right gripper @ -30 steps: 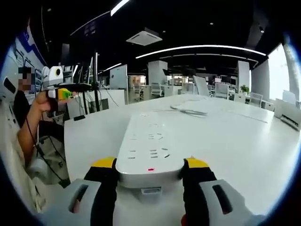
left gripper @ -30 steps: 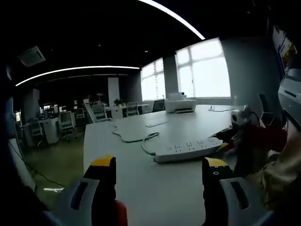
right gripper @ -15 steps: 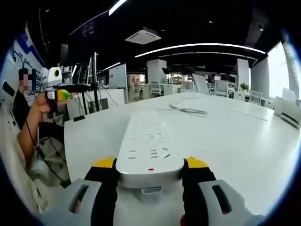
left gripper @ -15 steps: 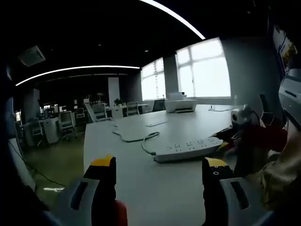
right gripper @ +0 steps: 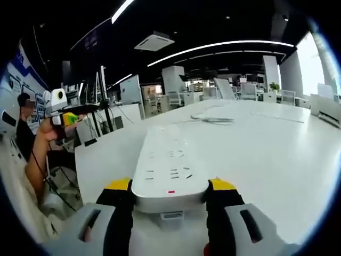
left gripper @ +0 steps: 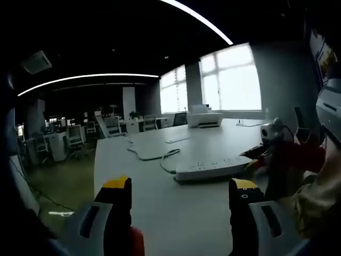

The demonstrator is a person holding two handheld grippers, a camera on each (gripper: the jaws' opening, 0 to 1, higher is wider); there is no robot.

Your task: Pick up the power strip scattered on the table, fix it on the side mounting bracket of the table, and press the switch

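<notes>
The right claw (right gripper: 169,193) was clamped on the near end of the white power strip (right gripper: 169,168), one yellow-tipped jaw on each side of it, with the red mark on its end face between them. The power strip ran away from the claw over the white bench (right gripper: 277,154); its cord (left gripper: 160,156) trailed off its far end across the bench. The left claw (left gripper: 178,193) stood with its jaws apart and nothing between them, above the bench and apart from the power strip. Beyond the power strip, a printer (left gripper: 203,118) sat on the bench near the windows (left gripper: 229,80).
</notes>
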